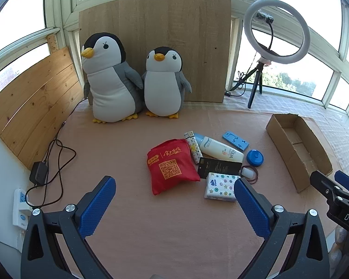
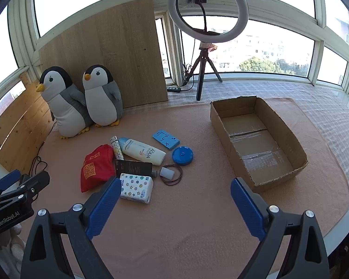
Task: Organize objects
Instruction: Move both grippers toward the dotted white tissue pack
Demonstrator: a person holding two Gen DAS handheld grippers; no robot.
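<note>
Both grippers are seen raised above the near edge of a pink-covered worktop (image 2: 197,220), each tilted downward. The left gripper (image 1: 174,200) is shown with its blue pads spread wide apart and nothing between them; the right gripper (image 2: 174,200) likewise has its jaws fully apart and empty. The objects to be organized lie in a loose cluster near the middle of the worktop: a red pouch (image 2: 96,167) printed with a square code, a patterned lighter (image 2: 117,147) just beside it, a white lotion bottle (image 2: 143,151) lying on its side, a black card (image 2: 133,167) resting partly against the bottle, a star-printed tissue pack (image 2: 136,188) nearest the front edge, a light blue flat holder (image 2: 165,139), a round blue disc (image 2: 182,155), and a small grey-capped tube (image 2: 166,172) lying across thin brown rubber bands (image 2: 174,181). An open cardboard box (image 2: 297,160), empty, is placed toward the right side of the worktop, well apart from the cluster. Two plush penguins (image 1: 118,79) are stood at the far left corner against a wooden board (image 1: 156,30). A ring light (image 2: 208,8) on a tripod is seen beyond the far edge, by the windows.
</note>
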